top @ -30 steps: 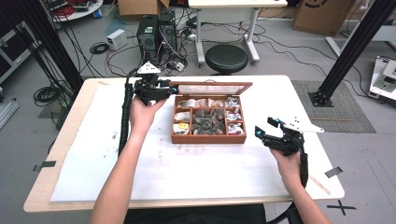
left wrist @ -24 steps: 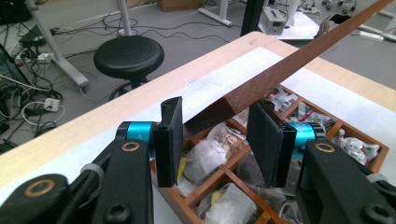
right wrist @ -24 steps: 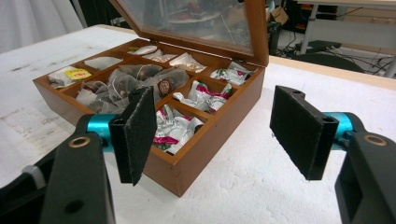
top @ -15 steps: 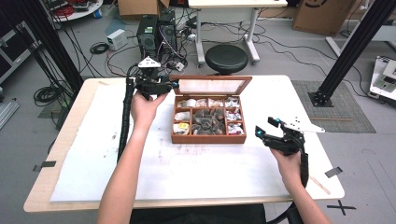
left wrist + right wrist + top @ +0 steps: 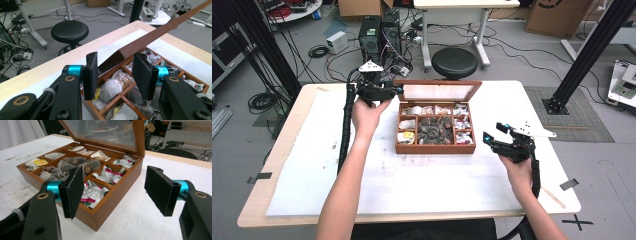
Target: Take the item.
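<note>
A wooden tea box [image 5: 434, 148] sits mid-table, its compartments holding several tea bags [image 5: 434, 127]. Its glass lid [image 5: 437, 91] stands raised at the back. My left gripper [image 5: 396, 91] is at the lid's left corner, held from below by a hand. In the left gripper view the jaws [image 5: 115, 72] are open, with the lid's edge [image 5: 155, 37] just beyond and between them, untouched, above the box [image 5: 117, 100]. My right gripper [image 5: 493, 131] is open to the right of the box, holding nothing. In the right gripper view it [image 5: 115, 180] faces the box's corner [image 5: 110, 202] and the lid [image 5: 140, 135].
A white sheet [image 5: 362, 170] covers most of the wooden table [image 5: 287, 150]. Behind the table are a black stool [image 5: 455, 62], a computer tower [image 5: 371, 32], cables on the floor and black frame posts [image 5: 587, 55].
The lid stands slightly higher than a second ago. Both hands have stayed about where they were.
</note>
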`<action>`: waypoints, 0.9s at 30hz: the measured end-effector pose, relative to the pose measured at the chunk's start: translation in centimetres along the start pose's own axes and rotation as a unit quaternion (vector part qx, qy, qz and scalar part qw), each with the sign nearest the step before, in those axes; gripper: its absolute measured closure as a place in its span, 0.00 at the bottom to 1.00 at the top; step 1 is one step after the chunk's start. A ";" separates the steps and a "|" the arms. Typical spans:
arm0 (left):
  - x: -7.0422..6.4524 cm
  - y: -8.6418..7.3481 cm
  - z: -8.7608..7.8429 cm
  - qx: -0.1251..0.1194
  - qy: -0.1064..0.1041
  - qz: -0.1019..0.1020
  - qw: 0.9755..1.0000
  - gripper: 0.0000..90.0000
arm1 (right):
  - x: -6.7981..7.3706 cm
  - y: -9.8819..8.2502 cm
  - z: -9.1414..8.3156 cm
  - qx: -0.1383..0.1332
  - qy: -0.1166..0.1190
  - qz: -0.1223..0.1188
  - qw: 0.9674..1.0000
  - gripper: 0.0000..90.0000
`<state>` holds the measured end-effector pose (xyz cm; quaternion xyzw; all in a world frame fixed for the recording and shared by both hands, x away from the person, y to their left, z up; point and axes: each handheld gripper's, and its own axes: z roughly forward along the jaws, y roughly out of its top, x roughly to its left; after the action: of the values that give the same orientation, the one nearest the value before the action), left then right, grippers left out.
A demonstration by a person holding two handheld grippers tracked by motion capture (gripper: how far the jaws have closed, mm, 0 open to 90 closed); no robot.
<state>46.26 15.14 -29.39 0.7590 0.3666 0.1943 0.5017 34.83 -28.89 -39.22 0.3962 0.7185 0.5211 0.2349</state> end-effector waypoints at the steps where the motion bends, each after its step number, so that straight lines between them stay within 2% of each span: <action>1: 0.0 0.0 0.0 0.000 0.000 0.000 1.000 0.62 | 0.0 0.1 0.3 0.003 0.000 -0.001 1.000 0.37; 4: 0.0 0.0 0.0 0.000 0.000 0.000 1.000 0.62 | 0.3 0.5 1.2 0.005 0.006 -0.011 1.000 0.43; 8: 0.1 0.0 0.0 -0.001 -0.002 -0.002 1.000 0.62 | 0.5 1.2 2.2 0.013 0.012 -0.015 1.000 0.45; 10: 0.1 0.0 0.0 -0.001 -0.002 -0.002 1.000 0.62 | 0.9 1.9 3.3 0.017 0.019 -0.017 1.000 0.48; 21: 0.1 0.1 -0.1 -0.001 -0.002 -0.001 1.000 0.62 | 1.7 3.1 6.7 0.027 0.024 -0.017 0.999 0.51; 27: 0.2 0.1 -0.1 -0.002 -0.001 -0.002 1.000 0.62 | 1.6 3.5 8.7 0.068 0.018 -0.001 0.997 0.45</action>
<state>46.36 15.27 -29.31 0.7572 0.3671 0.1933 0.5044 41.58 -22.15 -38.83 0.4012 0.7570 0.4777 0.1944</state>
